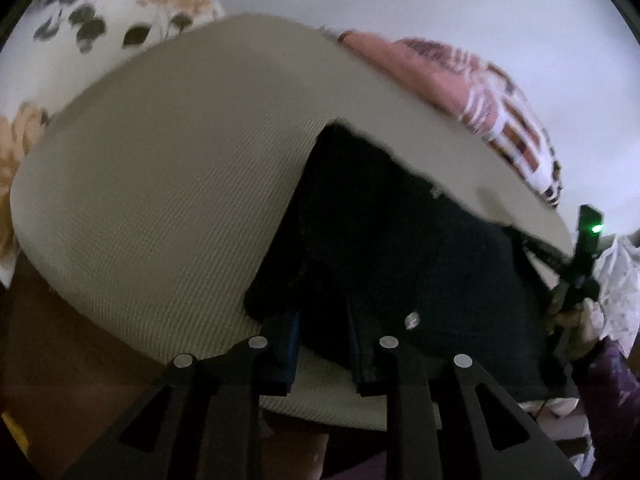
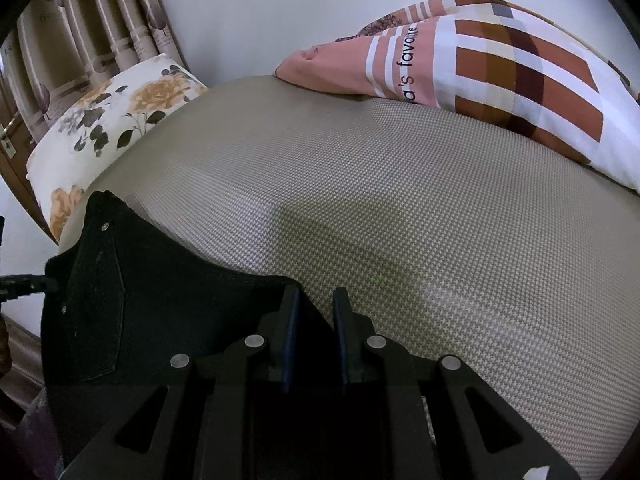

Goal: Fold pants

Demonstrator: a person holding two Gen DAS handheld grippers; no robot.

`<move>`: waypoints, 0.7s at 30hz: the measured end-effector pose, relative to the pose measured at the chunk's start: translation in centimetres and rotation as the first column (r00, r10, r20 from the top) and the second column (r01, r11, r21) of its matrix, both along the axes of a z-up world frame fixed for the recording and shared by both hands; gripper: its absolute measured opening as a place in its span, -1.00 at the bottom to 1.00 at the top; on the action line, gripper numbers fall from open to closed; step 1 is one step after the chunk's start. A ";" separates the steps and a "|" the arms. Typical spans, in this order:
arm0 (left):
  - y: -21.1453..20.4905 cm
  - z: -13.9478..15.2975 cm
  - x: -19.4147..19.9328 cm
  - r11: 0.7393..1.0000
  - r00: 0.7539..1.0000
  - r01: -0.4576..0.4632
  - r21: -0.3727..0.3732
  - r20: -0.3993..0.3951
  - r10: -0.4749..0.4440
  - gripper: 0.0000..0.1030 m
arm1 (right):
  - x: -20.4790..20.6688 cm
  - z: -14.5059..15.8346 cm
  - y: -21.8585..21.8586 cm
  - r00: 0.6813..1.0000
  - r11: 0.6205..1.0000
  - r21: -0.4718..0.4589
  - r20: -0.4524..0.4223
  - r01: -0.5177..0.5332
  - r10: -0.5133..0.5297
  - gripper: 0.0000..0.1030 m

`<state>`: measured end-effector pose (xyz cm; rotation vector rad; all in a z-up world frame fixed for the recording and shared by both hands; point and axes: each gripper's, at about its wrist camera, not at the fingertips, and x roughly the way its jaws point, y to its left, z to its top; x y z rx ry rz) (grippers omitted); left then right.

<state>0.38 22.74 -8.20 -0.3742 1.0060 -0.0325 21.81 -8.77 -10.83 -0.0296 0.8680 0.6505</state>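
Observation:
The black pants lie on a beige woven mattress. In the left wrist view my left gripper reaches onto their near edge, its jaws a moderate gap apart with dark cloth between them; a grip cannot be told. A metal rivet shows beside the right finger. The right gripper with its green light is at the pants' far right edge. In the right wrist view the pants with a back pocket lie left, and my right gripper has a narrow gap at their right edge.
A floral pillow lies at the mattress's far left, and a pink and brown checked pillow at the far right. A white wall stands behind. Curtains hang at the left. Bare mattress stretches ahead of the right gripper.

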 end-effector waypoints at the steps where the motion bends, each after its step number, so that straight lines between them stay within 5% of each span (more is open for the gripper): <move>1: -0.4 0.7 0.2 1.000 1.000 0.013 0.016 0.028 -0.013 -0.58 | 0.0 0.0 0.0 1.000 1.000 0.003 -0.002 0.000 0.000 -0.74; 5: -2.5 3.0 0.7 0.993 0.988 0.055 0.102 0.135 -0.069 -0.58 | 0.0 0.1 -0.2 1.000 1.000 0.007 0.008 0.020 -0.020 -0.74; 8: -3.0 3.9 0.8 0.981 0.973 0.052 0.188 0.213 -0.092 -0.57 | 0.3 0.2 -1.4 0.994 0.994 0.021 0.004 0.105 -0.105 -0.93; 10: -1.9 1.6 1.7 0.979 0.991 0.059 0.194 0.110 -0.082 -0.57 | 0.8 0.3 -2.1 0.992 0.990 0.057 -0.015 0.128 -0.127 -0.93; 12: -0.2 -1.0 1.7 0.995 1.000 0.024 0.100 0.007 -0.024 -0.57 | 1.0 0.1 -2.0 0.993 0.992 0.053 -0.033 0.115 -0.114 -0.92; 16: 0.4 -1.1 1.1 0.997 1.000 0.022 0.078 0.013 -0.023 -0.53 | 0.7 1.1 -1.3 0.994 0.993 0.048 -0.022 0.112 -0.111 -0.86; 19: 0.9 -1.4 1.0 0.999 1.000 0.005 0.034 0.021 -0.006 -0.50 | -1.0 4.7 2.2 0.999 0.987 0.154 0.019 -0.034 0.032 -0.84; 21: 0.9 -1.5 1.0 1.000 1.000 0.000 0.018 0.026 0.000 -0.49 | -2.7 7.1 7.0 0.971 0.954 0.183 0.042 -0.239 0.236 -0.84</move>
